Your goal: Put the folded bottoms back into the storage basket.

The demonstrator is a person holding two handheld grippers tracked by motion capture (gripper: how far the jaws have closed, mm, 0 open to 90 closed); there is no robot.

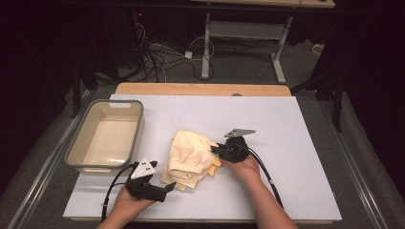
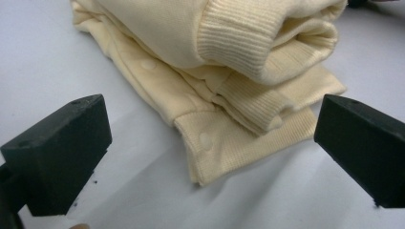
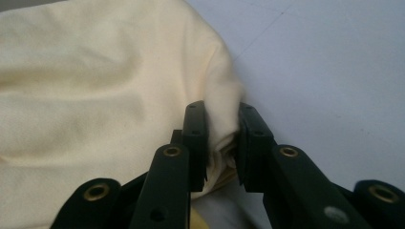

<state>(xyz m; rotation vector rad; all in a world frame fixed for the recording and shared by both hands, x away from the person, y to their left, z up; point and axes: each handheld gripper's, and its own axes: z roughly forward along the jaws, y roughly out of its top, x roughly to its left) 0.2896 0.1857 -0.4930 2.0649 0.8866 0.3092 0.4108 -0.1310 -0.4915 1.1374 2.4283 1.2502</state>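
- The cream garment [image 1: 190,155], folded into a thick bundle with ribbed cuffs and hem showing at its near side, lay near the middle of the white tabletop [image 1: 296,157], a little toward seven o'clock from the centre.
- In the left gripper view the garment [image 2: 224,71] showed stacked layers: a ribbed cuff on top, a ribbed hem band below it, and small round snaps along one edge.
- The right gripper [image 1: 220,150] met the bundle at its three o'clock edge; in the right gripper view the gripper's [image 3: 222,138] fingers [image 3: 197,138] were clenched on a bunched fold of the cream cloth [image 3: 95,95], with fabric squeezed between the two pads.
- The right hand [image 1: 246,167] held that gripper from about five o'clock of the bundle.
- The left gripper [image 1: 168,187] sat at the bundle's seven o'clock corner, pointing toward it; in its own view the fingers [image 2: 57,152] stood wide apart, released, with the hem corner lying between them and touched by neither.
- The left hand [image 1: 126,202] rested near the tabletop's near edge.
- A beige plastic bin with a grey rim [image 1: 71,157] stood at nine o'clock of the garment, well apart from it.
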